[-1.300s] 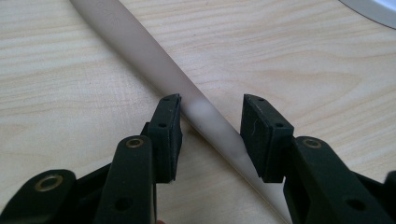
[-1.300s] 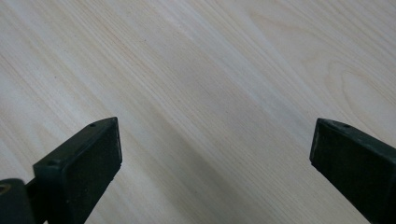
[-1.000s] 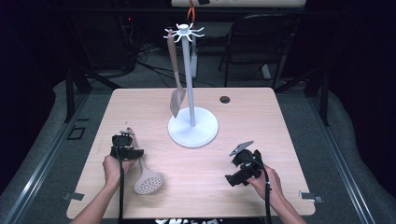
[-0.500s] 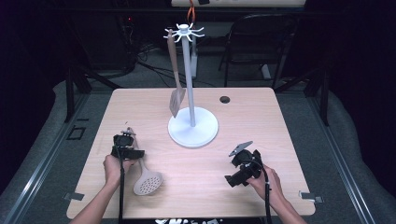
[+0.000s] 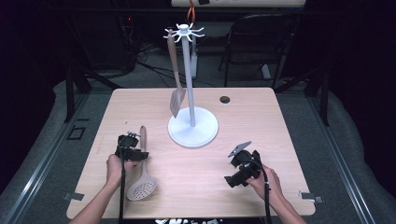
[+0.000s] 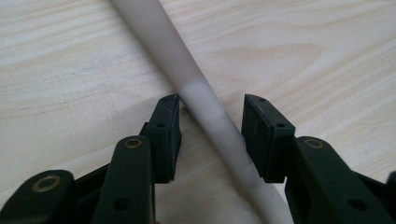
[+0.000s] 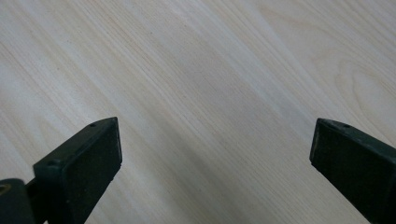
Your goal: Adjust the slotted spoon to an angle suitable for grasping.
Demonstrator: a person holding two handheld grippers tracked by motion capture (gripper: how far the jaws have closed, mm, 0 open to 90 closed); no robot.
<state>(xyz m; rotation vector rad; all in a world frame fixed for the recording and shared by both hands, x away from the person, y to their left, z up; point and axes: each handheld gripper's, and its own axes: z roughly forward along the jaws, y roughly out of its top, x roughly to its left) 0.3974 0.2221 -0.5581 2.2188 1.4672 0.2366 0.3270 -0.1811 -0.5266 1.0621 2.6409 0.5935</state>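
Your left claw [image 5: 133, 148] sits low over the counter [image 5: 280, 121] at its near left, and in the left claw view [image 6: 210, 133] the skimmer [image 5: 142, 175] handle runs slantwise between the jaws. The jaws have just been closing on that handle: the left pad stands just beside it and the right pad looks to be at its edge, but a thin gap seems to remain, so you are not yet pressing on it. The skimmer lies flat on the counter, its round holed head toward you and its handle pointing away toward the stand [image 5: 192, 126]; in the left claw view the pale handle [image 6: 196, 93] crosses from the top left down to the bottom right. Your right claw [image 5: 243, 165] rests near the counter's front right, well apart from the skimmer, and in the right claw view [image 7: 212, 154] its jaws stand wide with bare wood between them. The white stand rises from a round base at the counter's middle, and a slotted turner [image 5: 176, 88] hangs from one of its hooks, its blade just above the base. A small dark hole [image 5: 225, 99] shows in the counter behind the stand, to its right.
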